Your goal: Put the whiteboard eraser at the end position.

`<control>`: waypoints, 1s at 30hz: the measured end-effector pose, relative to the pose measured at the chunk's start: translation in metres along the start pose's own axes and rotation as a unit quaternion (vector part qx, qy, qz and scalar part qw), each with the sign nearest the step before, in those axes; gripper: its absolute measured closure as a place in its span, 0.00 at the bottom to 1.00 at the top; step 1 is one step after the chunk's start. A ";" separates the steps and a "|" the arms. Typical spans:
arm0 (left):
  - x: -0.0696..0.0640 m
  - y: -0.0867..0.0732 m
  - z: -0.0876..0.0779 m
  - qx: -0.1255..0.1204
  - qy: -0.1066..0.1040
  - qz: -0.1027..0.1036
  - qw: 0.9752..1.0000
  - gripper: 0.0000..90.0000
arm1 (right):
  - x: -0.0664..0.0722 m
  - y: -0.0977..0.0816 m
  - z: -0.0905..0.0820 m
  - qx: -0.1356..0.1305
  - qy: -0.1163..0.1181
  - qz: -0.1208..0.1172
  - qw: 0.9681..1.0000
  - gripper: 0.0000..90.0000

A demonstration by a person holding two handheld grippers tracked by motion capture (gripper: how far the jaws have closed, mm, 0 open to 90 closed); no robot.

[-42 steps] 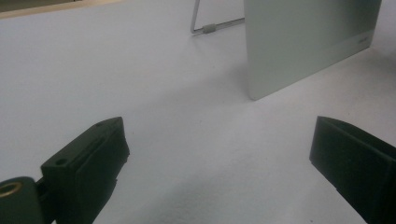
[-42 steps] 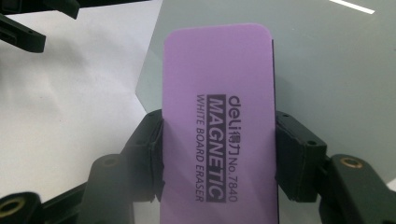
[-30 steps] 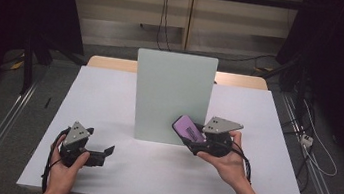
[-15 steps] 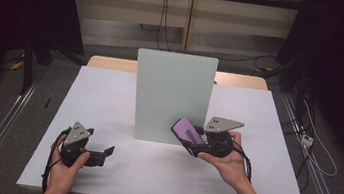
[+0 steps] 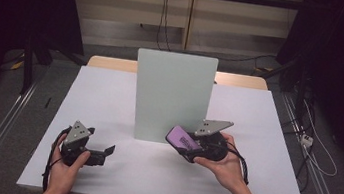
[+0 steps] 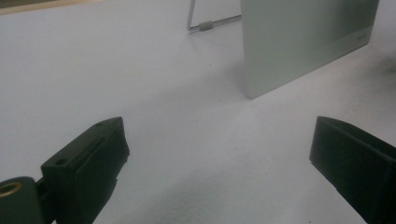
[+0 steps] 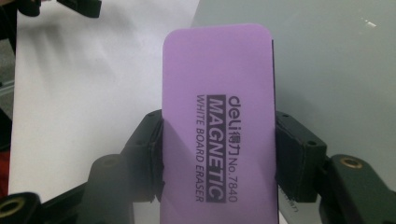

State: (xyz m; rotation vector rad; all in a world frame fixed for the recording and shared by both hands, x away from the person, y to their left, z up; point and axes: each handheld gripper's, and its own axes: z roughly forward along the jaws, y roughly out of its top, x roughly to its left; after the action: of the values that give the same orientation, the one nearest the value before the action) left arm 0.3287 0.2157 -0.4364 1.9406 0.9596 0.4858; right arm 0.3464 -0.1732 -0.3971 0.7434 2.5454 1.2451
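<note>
White table (image 5: 110,94) across the middle of the high view, pale grey-green whiteboard (image 5: 171,97) upright on a wire stand at its centre. Right gripper (image 5: 188,149) low right of centre, just before the board's lower right corner, jaws clamped on both long edges of a purple magnetic whiteboard eraser (image 7: 217,126), label "deli MAGNETIC WHITE BOARD ERASER No.7840". Left gripper (image 5: 104,152) at lower left, jaws spread wide, holding nothing, low over the tabletop.

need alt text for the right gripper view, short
A purple whiteboard eraser, printed "deli MAGNETIC WHITE BOARD ERASER No. 7840", is clamped by its long sides between the two black jaws of the right hand-held gripper. Behind it stands a pale grey-green board on a white table.
</note>
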 end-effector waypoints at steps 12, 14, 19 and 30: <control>-0.002 -0.001 -0.005 0.000 0.005 0.003 1.000 0.05 | 0.010 0.005 0.003 0.037 0.033 -0.022 0.999 0.46; -0.001 -0.001 -0.006 0.000 0.006 0.003 1.000 0.05 | 0.012 0.005 0.004 0.044 0.039 -0.028 0.998 0.46; 0.000 -0.002 -0.005 0.001 0.006 0.001 1.000 0.05 | 0.015 0.008 0.007 0.062 0.057 -0.042 0.996 0.46; -0.002 -0.001 -0.005 0.004 0.006 0.004 1.000 0.05 | 0.022 0.010 0.023 0.103 0.086 -0.057 0.989 0.46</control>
State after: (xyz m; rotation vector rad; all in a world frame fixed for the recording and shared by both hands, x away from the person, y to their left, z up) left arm 0.3236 0.2167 -0.4350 1.9507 0.9642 0.4996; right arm 0.3399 -0.1413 -0.4030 0.5402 2.8441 1.0653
